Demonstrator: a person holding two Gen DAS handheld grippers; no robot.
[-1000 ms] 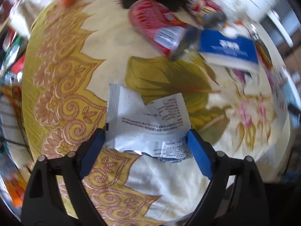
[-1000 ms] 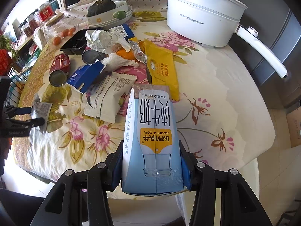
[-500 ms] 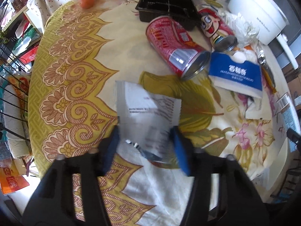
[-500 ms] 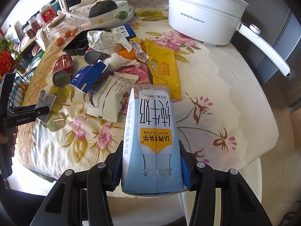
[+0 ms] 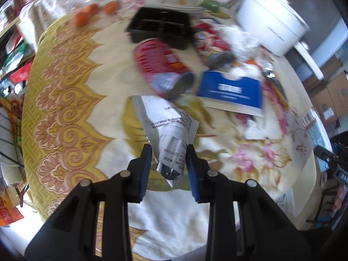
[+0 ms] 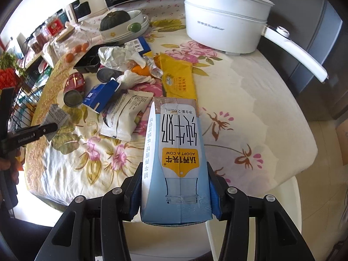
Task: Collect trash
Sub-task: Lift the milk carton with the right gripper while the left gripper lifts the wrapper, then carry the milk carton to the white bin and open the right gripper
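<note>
A white and silver printed wrapper [image 5: 167,121] hangs crumpled between the blue pads of my left gripper [image 5: 168,152], lifted a little off the flowered tablecloth [image 5: 65,100]. The jaws are still closing and the pads press on its lower end. The right wrist view shows this same gripper [image 6: 32,133] at the far left with the wrapper [image 6: 54,115]. My right gripper [image 6: 174,174] is shut on a light blue milk carton [image 6: 176,134], which points away from me over the table's near edge.
Beyond the wrapper lie a red can [image 5: 161,65], a blue box [image 5: 230,89] and a black tray [image 5: 161,26]. A white snack bag [image 6: 124,117], a yellow packet [image 6: 178,80] and crumpled paper [image 6: 115,56] sit mid-table. A white pot [image 6: 224,21] stands at the back.
The left jaws came together on the wrapper, folding it narrow, and raised it off the cloth. The right gripper kept the milk carton and hardly shifted.
</note>
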